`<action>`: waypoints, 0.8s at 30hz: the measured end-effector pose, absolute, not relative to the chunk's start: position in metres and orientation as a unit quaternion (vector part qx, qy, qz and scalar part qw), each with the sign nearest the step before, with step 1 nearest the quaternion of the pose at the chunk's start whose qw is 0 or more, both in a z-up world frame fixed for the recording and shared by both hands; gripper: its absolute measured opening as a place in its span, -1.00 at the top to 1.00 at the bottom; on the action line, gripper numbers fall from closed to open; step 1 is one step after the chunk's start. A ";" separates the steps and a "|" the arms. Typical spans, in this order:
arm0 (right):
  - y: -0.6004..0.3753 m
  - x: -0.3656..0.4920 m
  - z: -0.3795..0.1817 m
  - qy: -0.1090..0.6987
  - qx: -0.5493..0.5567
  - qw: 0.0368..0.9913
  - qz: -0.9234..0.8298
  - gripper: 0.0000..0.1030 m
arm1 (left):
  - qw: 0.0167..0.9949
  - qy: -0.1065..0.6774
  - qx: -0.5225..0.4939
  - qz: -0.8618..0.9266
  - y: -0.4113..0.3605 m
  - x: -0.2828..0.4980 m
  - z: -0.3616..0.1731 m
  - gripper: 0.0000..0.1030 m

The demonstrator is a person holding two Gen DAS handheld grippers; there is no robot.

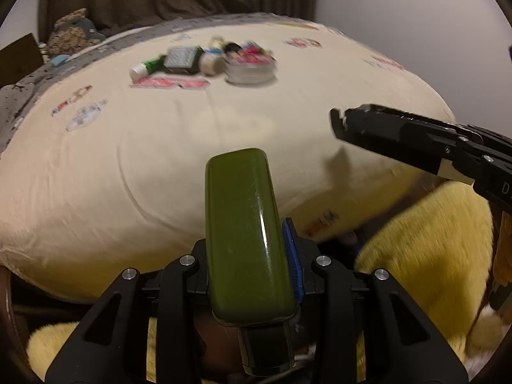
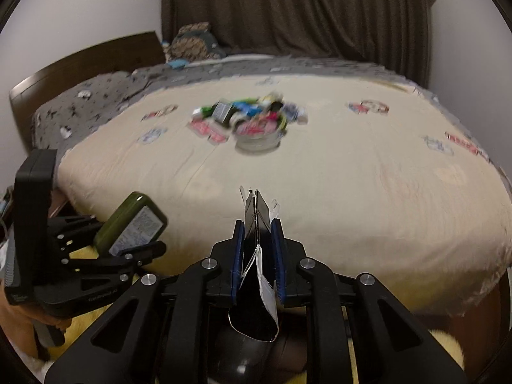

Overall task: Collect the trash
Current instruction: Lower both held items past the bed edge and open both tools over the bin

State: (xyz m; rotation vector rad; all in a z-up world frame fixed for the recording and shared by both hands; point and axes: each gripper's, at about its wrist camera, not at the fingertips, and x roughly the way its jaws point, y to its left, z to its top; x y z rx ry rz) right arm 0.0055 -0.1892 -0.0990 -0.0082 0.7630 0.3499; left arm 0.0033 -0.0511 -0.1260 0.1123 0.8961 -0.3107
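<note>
My left gripper (image 1: 252, 252) is shut on a dark green flat-sided bottle (image 1: 243, 208) that points out over the bed; a blue pad (image 1: 292, 262) presses its right side. From the right wrist view, that bottle (image 2: 131, 220) shows a white label in the left gripper (image 2: 134, 240). My right gripper (image 2: 258, 249) is shut on a black flattened wrapper (image 2: 256, 217) with a torn top, upright between the blue pads. It enters the left wrist view as the right gripper (image 1: 339, 124) at the right. A blurred pile of trash (image 1: 208, 60) (image 2: 249, 118) lies far off, mid-bed.
A cream quilt (image 2: 352, 192) with printed patches covers the bed. A clear round tub (image 1: 251, 70) (image 2: 257, 140) sits at the front of the pile. A yellow fuzzy blanket (image 1: 425, 243) lies below both grippers. A brown headboard (image 2: 80, 64), a plush toy (image 2: 195, 41) and dark curtains (image 2: 288, 9) stand behind.
</note>
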 end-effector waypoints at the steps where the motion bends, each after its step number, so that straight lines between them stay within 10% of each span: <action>1: -0.188 0.002 -0.106 0.386 -0.008 0.907 0.169 0.65 | 0.882 0.441 0.054 -0.157 -0.053 -0.001 -0.133 0.37; 24: -0.162 0.025 -0.281 0.613 0.059 0.773 0.150 0.46 | 0.765 0.626 0.013 -0.152 -0.057 0.006 -0.298 0.35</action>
